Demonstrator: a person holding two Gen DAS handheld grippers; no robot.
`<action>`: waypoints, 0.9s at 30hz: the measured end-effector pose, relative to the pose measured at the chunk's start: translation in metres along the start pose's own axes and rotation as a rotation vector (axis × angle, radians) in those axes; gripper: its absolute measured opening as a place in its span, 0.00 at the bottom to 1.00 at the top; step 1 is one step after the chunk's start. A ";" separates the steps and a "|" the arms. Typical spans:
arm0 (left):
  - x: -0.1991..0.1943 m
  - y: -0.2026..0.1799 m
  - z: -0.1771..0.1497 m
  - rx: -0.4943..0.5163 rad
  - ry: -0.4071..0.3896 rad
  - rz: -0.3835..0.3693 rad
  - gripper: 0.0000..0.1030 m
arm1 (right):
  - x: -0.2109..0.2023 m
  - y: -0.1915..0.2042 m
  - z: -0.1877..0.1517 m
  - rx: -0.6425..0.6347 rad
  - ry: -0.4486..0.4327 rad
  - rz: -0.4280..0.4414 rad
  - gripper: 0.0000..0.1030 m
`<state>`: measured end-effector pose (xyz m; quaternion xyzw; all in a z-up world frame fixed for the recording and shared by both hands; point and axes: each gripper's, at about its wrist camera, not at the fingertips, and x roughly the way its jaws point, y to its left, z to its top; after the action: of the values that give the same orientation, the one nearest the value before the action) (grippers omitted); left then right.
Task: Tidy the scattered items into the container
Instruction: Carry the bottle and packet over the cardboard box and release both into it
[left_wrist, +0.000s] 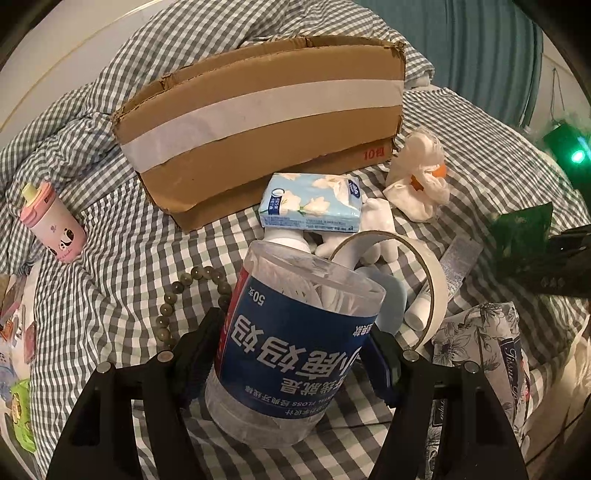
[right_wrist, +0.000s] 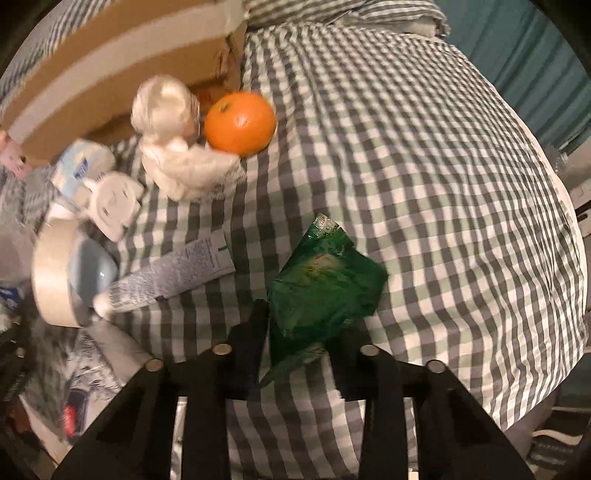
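My left gripper (left_wrist: 295, 343) is shut on a clear floss-pick jar (left_wrist: 295, 343) with a blue label, held above the checked bedspread. The cardboard box (left_wrist: 266, 122) with a white tape band stands behind it. My right gripper (right_wrist: 299, 325) is shut on a green crinkly packet (right_wrist: 321, 291), which also shows at the right of the left wrist view (left_wrist: 521, 229). Scattered items lie between: a tissue pack (left_wrist: 314, 205), a tape roll (right_wrist: 51, 273), a white tube (right_wrist: 166, 273), an orange (right_wrist: 240, 123) and crumpled white cloth (right_wrist: 173, 147).
A pink panda cup (left_wrist: 55, 225) lies at the left, a bead bracelet (left_wrist: 184, 291) near the jar, and a floral tissue pack (left_wrist: 487, 343) at the right. A white toy figure (right_wrist: 110, 203) lies by the tape roll. The bed edge (right_wrist: 554, 295) drops off at the right.
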<state>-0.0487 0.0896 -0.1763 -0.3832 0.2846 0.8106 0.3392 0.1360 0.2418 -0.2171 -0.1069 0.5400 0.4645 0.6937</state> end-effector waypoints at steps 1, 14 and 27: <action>0.000 -0.001 0.000 0.000 0.000 0.001 0.70 | -0.004 -0.002 -0.001 0.001 -0.008 0.009 0.26; -0.025 0.011 0.000 -0.059 -0.010 0.023 0.70 | -0.074 0.006 -0.003 0.005 -0.178 0.097 0.26; -0.085 0.053 0.053 -0.237 -0.083 0.027 0.70 | -0.144 0.037 0.030 -0.071 -0.322 0.172 0.26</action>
<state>-0.0716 0.0678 -0.0680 -0.3827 0.1776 0.8582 0.2923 0.1301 0.2053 -0.0700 -0.0090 0.4123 0.5520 0.7248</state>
